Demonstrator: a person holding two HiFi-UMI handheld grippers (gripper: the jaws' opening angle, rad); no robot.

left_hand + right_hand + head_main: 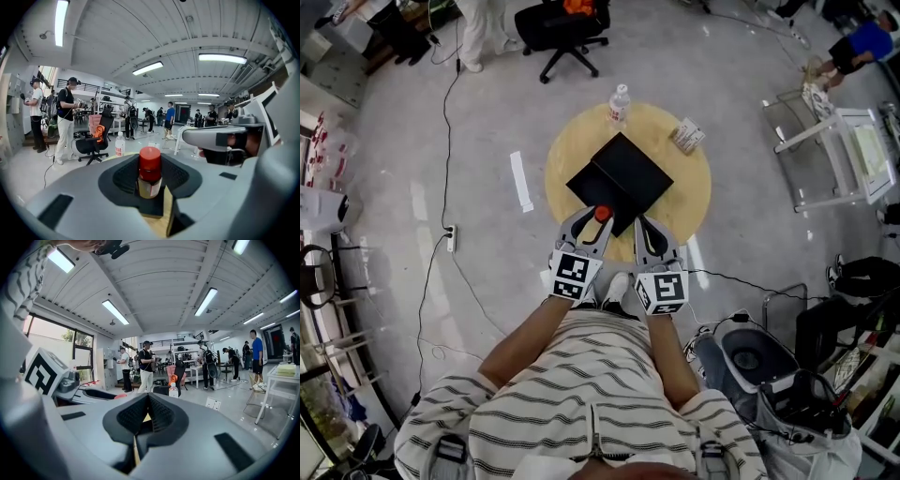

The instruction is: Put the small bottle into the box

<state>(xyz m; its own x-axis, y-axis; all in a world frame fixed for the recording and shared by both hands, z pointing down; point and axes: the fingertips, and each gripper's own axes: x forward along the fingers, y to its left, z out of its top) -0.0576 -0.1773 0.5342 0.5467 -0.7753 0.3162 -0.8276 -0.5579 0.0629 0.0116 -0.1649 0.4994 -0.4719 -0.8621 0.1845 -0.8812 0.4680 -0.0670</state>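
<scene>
A small bottle [149, 174] with a red cap and pale body stands upright between the pads of my left gripper [150, 180], which is shut on it. In the head view the red cap [602, 214] shows at the near edge of the black box [621, 178] on the round wooden table [689, 192], with the left gripper [593, 223] around it. My right gripper [645, 228] sits beside it to the right. Its jaws are shut with nothing between them [147, 414]. The box's inside cannot be made out.
A clear water bottle [620, 103] stands at the table's far edge, and a small printed carton [686, 136] lies at the far right. An office chair [561, 28] and a white frame table [839, 155] stand beyond. Cables run over the floor at left.
</scene>
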